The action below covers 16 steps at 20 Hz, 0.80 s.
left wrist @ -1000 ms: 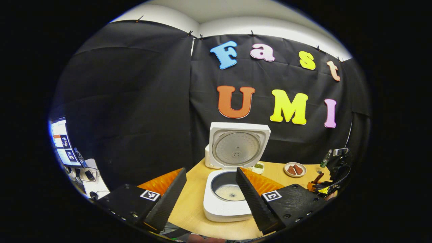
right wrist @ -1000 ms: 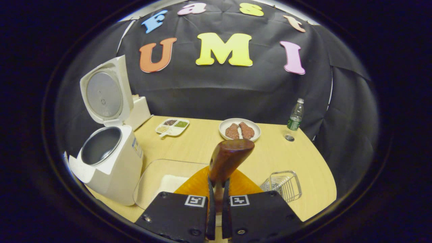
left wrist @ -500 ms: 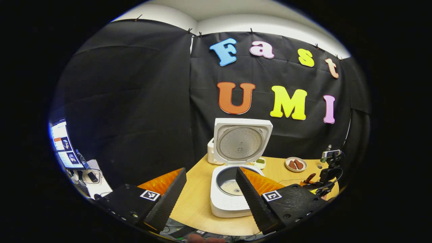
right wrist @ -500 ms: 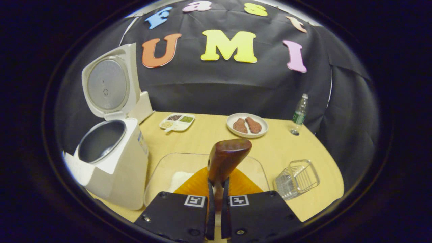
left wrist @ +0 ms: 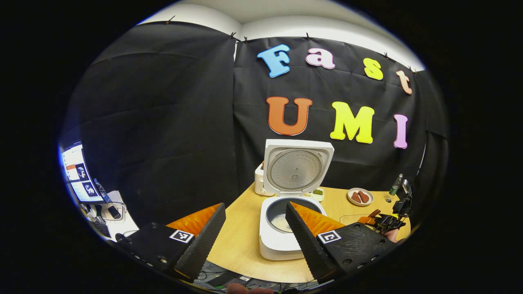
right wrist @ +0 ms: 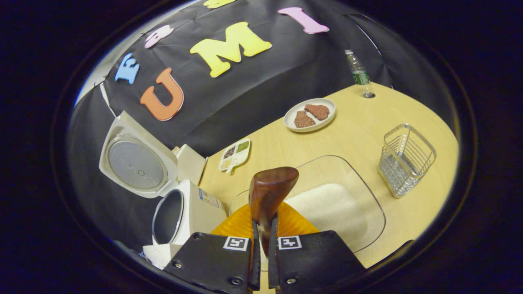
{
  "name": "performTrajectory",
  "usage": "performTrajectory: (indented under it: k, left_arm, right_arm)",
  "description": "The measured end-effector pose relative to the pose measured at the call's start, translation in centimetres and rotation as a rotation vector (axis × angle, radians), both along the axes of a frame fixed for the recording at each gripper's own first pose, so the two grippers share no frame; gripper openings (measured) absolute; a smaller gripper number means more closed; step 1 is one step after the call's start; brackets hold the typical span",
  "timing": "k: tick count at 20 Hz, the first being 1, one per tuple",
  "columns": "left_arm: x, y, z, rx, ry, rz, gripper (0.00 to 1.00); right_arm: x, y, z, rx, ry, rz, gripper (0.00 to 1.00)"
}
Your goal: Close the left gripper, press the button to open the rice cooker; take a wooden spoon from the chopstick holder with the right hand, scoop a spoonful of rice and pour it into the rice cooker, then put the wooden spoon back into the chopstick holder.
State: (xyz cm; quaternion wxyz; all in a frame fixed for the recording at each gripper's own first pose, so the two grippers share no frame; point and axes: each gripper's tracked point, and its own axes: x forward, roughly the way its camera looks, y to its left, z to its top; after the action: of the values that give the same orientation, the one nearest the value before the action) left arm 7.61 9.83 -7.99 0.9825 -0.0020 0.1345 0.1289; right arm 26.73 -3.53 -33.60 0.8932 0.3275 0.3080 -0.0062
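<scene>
In the right gripper view, the right gripper [right wrist: 261,261] clamps the wooden spoon [right wrist: 270,194] between its 2 fingers, which stand almost together with only the handle between them. The handle is mostly hidden in that narrow gap; the spoon's bowl rises above the fingertips, and whether it carries any rice cannot be made out. It hangs over the near edge of the clear tray [right wrist: 369,196], where a patch of white rice [right wrist: 329,206] lies. The wire chopstick holder [right wrist: 405,160] stands by the table's [right wrist: 359,134] right edge, apart from the tray.

The rice cooker [right wrist: 192,210] sits at the table's left edge with its lid [right wrist: 137,163] up; its lower front is cut off by the gripper body. In the left gripper view, the left gripper [left wrist: 255,237] is spread wide and holds nothing, its right finger covering part of the rice cooker [left wrist: 278,241], where some rice shows in the pot [left wrist: 280,214]. The right gripper is small and hard to read at the far right.
</scene>
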Motion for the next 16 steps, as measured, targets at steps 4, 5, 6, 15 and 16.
performTrajectory:
  k: [4,5,6,15,16]
  left_arm:
    - [0.2,-0.9,0.4,0.008,-0.010,-0.011,0.94]
    - [0.4,-1.2,0.5,0.008,-0.012,-0.014,0.94]
    - [0.5,-1.5,0.6,0.009,-0.015,-0.017,0.94]
    - [2.1,-3.9,0.9,0.016,-0.038,-0.055,0.94]
    - [2.4,-3.9,0.6,0.023,-0.038,-0.056,0.94]
  right_arm:
    - [0.1,-1.8,-0.3,0.108,0.031,-0.050,0.12]
    - [0.0,-2.3,-0.3,0.125,0.034,-0.063,0.13]
    - [0.0,-3.2,-0.2,0.133,0.033,-0.074,0.13]
    - [-0.8,-10.0,5.6,0.252,-0.045,-0.159,0.12]
    - [-1.0,-10.3,6.7,0.265,-0.063,-0.162,0.12]
